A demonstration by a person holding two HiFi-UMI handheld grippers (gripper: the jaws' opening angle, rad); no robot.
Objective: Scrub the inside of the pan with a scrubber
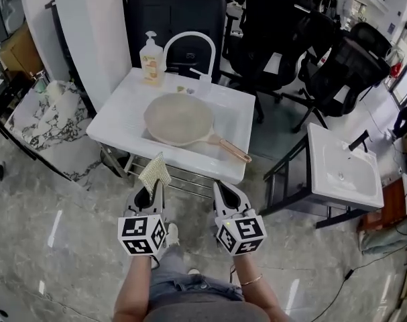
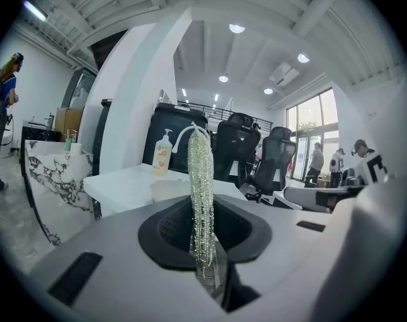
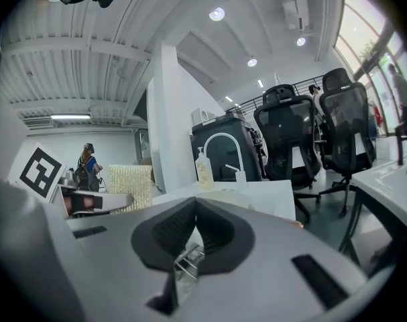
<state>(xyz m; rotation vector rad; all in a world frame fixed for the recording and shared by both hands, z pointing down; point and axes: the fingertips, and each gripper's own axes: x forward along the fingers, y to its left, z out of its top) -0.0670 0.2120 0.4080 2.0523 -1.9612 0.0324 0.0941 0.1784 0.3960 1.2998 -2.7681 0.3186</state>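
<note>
A beige pan (image 1: 178, 118) lies in the basin of a white sink table (image 1: 123, 123), its copper-toned handle (image 1: 228, 148) pointing to the front right. Both grippers hover over the floor in front of the table, short of its near edge. My left gripper (image 1: 151, 192) is shut on a yellowish mesh scrubber (image 1: 155, 172), which stands upright above the jaws. In the left gripper view the scrubber (image 2: 202, 193) shows edge-on between the jaws, with the pan (image 2: 168, 189) beyond it. My right gripper (image 1: 224, 192) is shut and holds nothing; the right gripper view shows its pads (image 3: 216, 237) meeting, and the scrubber (image 3: 130, 187) off to the left.
A soap bottle (image 1: 151, 59) and an arched white faucet (image 1: 190, 45) stand at the sink's back edge. Black office chairs (image 1: 277, 39) crowd the back right. A second white basin (image 1: 344, 166) sits to the right and a marble counter (image 1: 45, 113) to the left.
</note>
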